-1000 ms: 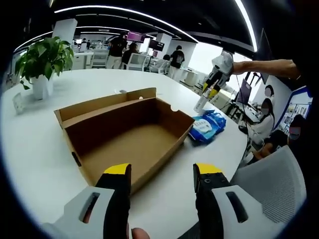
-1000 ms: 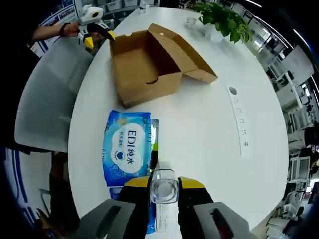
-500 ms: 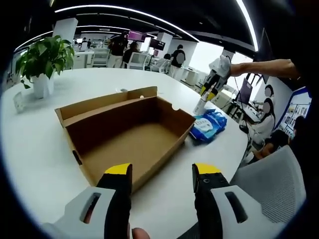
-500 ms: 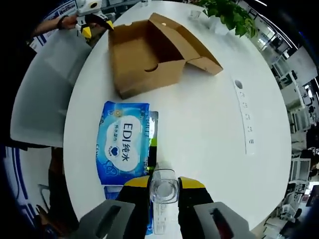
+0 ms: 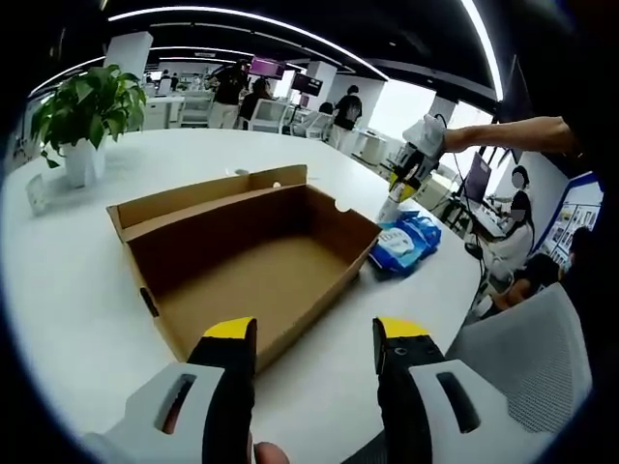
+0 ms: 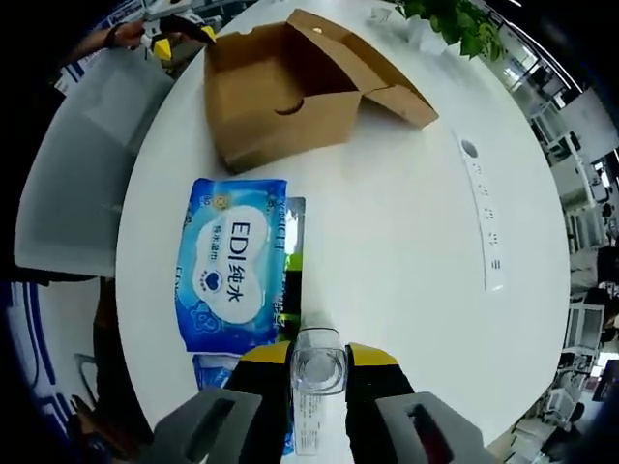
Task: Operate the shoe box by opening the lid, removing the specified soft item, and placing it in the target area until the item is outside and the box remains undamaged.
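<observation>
Looking along the right gripper (image 6: pixel 318 356), a clear plastic bottle (image 6: pixel 318 372) is seen clamped between its yellow-tipped jaws, held above the white table (image 6: pixel 406 213). Just beside the bottle, a blue wet-wipes pack (image 6: pixel 232 261) is lying flat on the table, outside the shoe box (image 6: pixel 280 101). The box is standing open beyond the pack, its lid folded back. The left gripper (image 5: pixel 314 338) is held with its jaws apart and nothing between them, near the front corner of the shoe box (image 5: pixel 242 261), whose inside is seen bare. A potted plant (image 5: pixel 82 116) is placed well apart, at the far table edge.
</observation>
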